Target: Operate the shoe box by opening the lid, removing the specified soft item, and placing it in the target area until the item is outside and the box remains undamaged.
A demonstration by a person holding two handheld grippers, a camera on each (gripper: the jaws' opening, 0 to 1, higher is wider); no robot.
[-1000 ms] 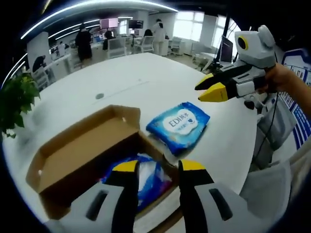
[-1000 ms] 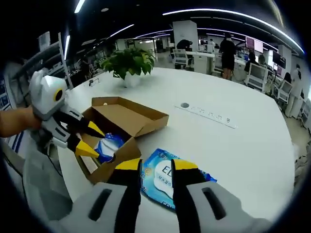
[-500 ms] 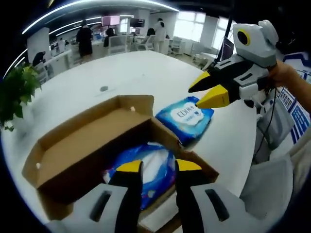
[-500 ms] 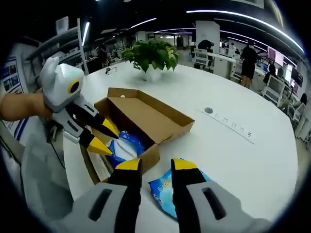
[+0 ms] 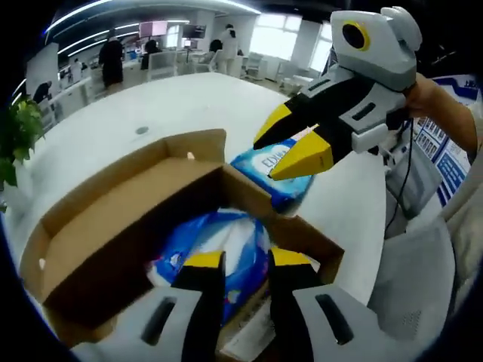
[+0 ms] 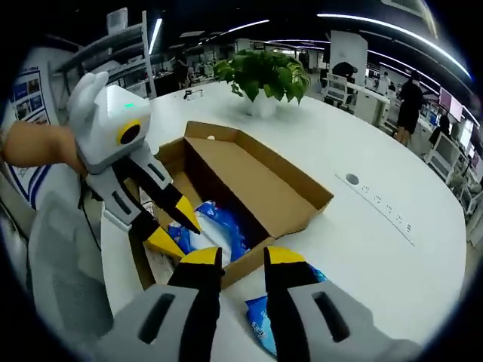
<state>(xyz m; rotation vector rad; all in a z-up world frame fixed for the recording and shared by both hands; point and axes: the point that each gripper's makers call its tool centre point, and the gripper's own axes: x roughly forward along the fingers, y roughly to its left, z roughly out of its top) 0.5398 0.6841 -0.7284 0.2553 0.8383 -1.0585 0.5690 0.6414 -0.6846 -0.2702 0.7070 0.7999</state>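
Near the table's (image 6: 392,188) close edge the shoe box (image 5: 113,226) sits with its lid folded back, and a blue soft pack (image 5: 219,249) lies inside, just ahead of the left gripper (image 5: 239,260), whose jaws stand slightly apart and empty. Right of the box a second blue pack (image 5: 275,162) lies on the table, with the right gripper (image 6: 232,258) also parted and holding nothing. With the lid open, the removing step seems in hand; next, the left jaws should lower onto the boxed pack without catching the cardboard.

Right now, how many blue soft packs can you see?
2. One pack lies inside the open shoe box; the other pack lies on the white table beside the box. Others may be hidden underneath.
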